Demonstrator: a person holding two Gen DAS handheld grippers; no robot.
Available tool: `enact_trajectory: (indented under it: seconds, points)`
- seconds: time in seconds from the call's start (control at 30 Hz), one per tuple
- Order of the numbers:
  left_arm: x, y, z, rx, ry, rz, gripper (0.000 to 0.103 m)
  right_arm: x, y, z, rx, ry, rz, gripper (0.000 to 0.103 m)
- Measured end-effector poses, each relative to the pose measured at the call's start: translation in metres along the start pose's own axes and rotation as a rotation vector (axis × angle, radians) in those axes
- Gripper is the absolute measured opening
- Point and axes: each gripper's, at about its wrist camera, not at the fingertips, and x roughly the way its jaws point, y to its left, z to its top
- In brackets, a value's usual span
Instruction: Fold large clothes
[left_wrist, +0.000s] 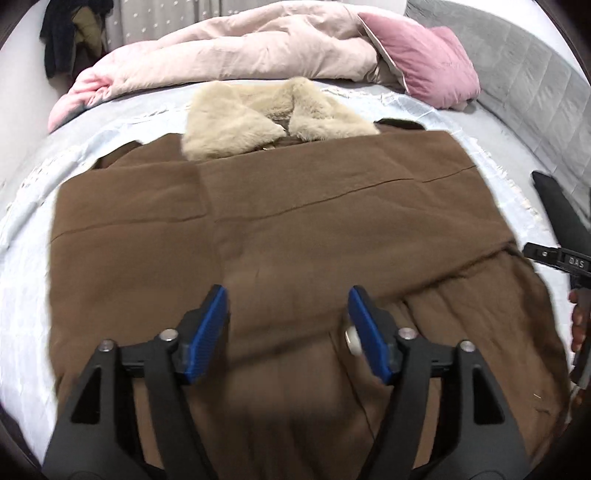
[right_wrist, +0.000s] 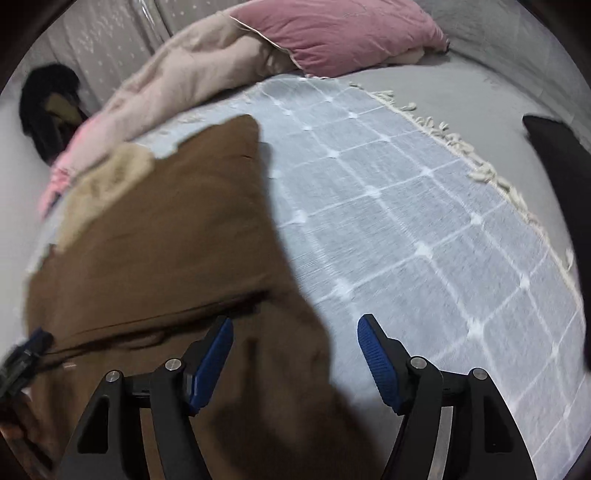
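The left gripper (left_wrist: 286, 332), fingers apart, hovers over a brown coat (left_wrist: 147, 266) lying partly folded on the bed (right_wrist: 406, 221); thick, soft and probably heavy, it seems best pinched at its hem. The right gripper (right_wrist: 295, 362), fingers apart, straddles the coat's edge.

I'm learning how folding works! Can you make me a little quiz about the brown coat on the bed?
1. True or false: both grippers are open.
2. What colour is the coat's furry collar?
3. The brown coat lies on: A) a checked blanket, B) a wooden floor, C) a chair.

Key:
1. True: left gripper and right gripper hold nothing.
2. Cream.
3. A, the checked blanket.
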Motion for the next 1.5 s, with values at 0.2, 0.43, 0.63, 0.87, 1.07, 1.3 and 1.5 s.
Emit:
enact_trajectory:
  seconds: [0.2,0.43,0.63,0.87,1.07,1.3,1.5]
  points:
    - [-0.098,0.035,-0.039,-0.037,-0.013,-0.001,0.088,-0.063,0.018,-0.022,-0.040,-0.087,0.093,0.074]
    - [-0.168,0.100,-0.094,-0.246,0.013,-0.027,0.101,-0.087,0.017,-0.082,-0.014,-0.030,0.121,0.077]
    - [-0.176,0.123,-0.143,-0.356,0.084,-0.035,0.101,-0.102,0.004,-0.119,-0.010,-0.010,0.126,0.078]
    - [-0.174,0.128,-0.185,-0.382,0.172,-0.053,0.101,-0.108,-0.017,-0.145,-0.020,0.029,0.110,0.078]
    - [-0.176,0.125,-0.201,-0.314,0.172,-0.036,0.101,-0.118,-0.056,-0.161,-0.003,0.092,0.234,0.078]
    - [-0.156,0.139,-0.226,-0.370,0.244,-0.081,0.101,-0.122,-0.109,-0.171,0.128,0.125,0.364,0.078]
    - [-0.140,0.135,-0.248,-0.357,0.307,-0.086,0.101,-0.120,-0.117,-0.181,0.089,0.146,0.264,0.078]
